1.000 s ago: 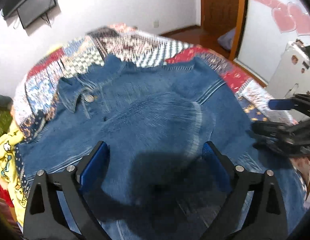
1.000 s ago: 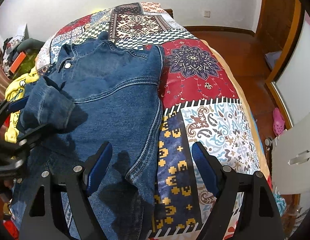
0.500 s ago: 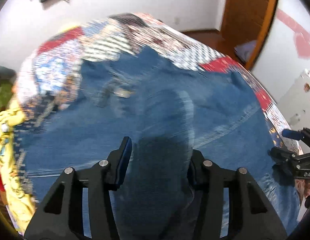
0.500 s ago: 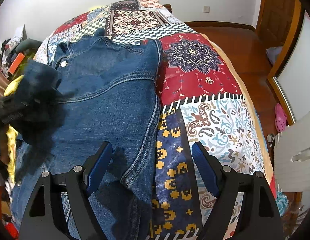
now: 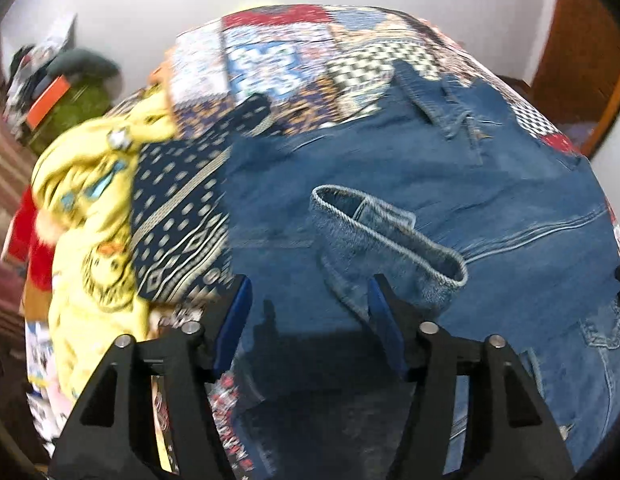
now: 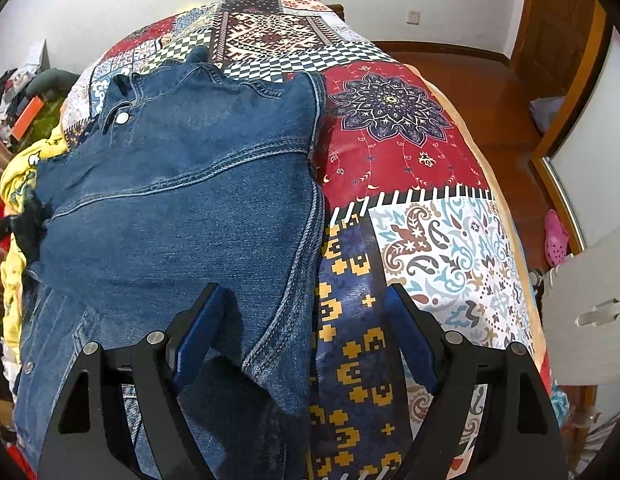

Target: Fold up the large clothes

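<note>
1. The left gripper (image 5: 307, 312), at the lower centre of the left wrist view, has its jaws parted with nothing between them; its blue-padded fingers (image 5: 233, 320) hang just above the blue denim jacket (image 5: 450, 184).
2. Just beyond the left gripper's right finger lies the jacket's sleeve cuff (image 5: 386, 240), folded onto the jacket's body with its open end showing.
3. The right gripper (image 6: 303, 334), low in the right wrist view, is spread wide and grips nothing; its left finger sits over the denim and its right over the quilt.
4. The jacket (image 6: 181, 200) lies spread on the bed, filling the left half of that view, collar toward the upper left.
5. The bed wears a patchwork quilt of red, navy and checkered panels (image 6: 406, 144).
6. A yellow printed garment (image 5: 89, 216) is bunched at the left edge of the bed.
7. White walls, a wooden floor (image 6: 498, 92) and a pink clog (image 6: 556, 238) show at the right.
</note>
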`<state>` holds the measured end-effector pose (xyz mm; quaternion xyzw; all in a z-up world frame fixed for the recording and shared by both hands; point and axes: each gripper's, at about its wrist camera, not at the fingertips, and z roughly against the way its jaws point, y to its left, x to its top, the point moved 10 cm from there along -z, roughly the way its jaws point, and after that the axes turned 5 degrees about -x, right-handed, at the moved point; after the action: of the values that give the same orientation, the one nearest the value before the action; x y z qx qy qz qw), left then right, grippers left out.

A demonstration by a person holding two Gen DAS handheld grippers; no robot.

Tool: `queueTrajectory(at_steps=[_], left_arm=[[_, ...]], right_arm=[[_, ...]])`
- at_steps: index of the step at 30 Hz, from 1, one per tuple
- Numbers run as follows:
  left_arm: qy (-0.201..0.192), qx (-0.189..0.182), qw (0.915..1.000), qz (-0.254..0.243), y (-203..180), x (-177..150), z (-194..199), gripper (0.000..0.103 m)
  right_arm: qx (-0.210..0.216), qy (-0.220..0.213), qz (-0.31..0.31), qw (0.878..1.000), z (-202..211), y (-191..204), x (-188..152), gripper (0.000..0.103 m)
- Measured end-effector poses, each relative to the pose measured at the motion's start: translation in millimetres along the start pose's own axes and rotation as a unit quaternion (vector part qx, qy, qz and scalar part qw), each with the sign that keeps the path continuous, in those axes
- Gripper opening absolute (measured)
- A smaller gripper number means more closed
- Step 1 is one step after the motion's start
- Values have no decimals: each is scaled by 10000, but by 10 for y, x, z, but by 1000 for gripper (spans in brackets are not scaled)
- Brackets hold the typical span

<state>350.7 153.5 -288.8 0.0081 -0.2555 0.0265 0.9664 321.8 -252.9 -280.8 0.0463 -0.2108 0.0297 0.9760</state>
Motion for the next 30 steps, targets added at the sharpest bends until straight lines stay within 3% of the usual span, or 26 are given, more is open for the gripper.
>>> queueTrajectory(at_steps=[6,10,15,16,19,22,25,28,30], left_arm=[[-69,-201,9995,227,84,-156,201,63],[-298,-188,9993,147,-30,-158,312,87],[-634,-476,9967,186,-186,-77,492,92],[-723,-471,9961,156,-212,-54,522,98],[-852,-99,9963,-65,-187,-23,472,101],[-472,282,9985,-43,-4,-162,156,101],[-21,391,9991,178,231,-391,-140,101],[27,-83,9987,506,336,-558,-209,101],[104,-107,9976,683,431,-627,-180,101]], right_arm=[[-95,-1,60,9999,33,61,11,79],[-99,-94,90,9999,97,139,63,79],[-144,-105,223,9996,121,261,76,79],[-153,-102,259,9995,122,282,70,79],[-200,-51,374,9991,106,327,45,79],[-229,-14,449,9987,95,348,16,79],[-259,38,460,9986,82,315,-14,79],[-305,66,427,9986,94,236,-36,79],[-323,73,392,9987,108,196,-45,79]])
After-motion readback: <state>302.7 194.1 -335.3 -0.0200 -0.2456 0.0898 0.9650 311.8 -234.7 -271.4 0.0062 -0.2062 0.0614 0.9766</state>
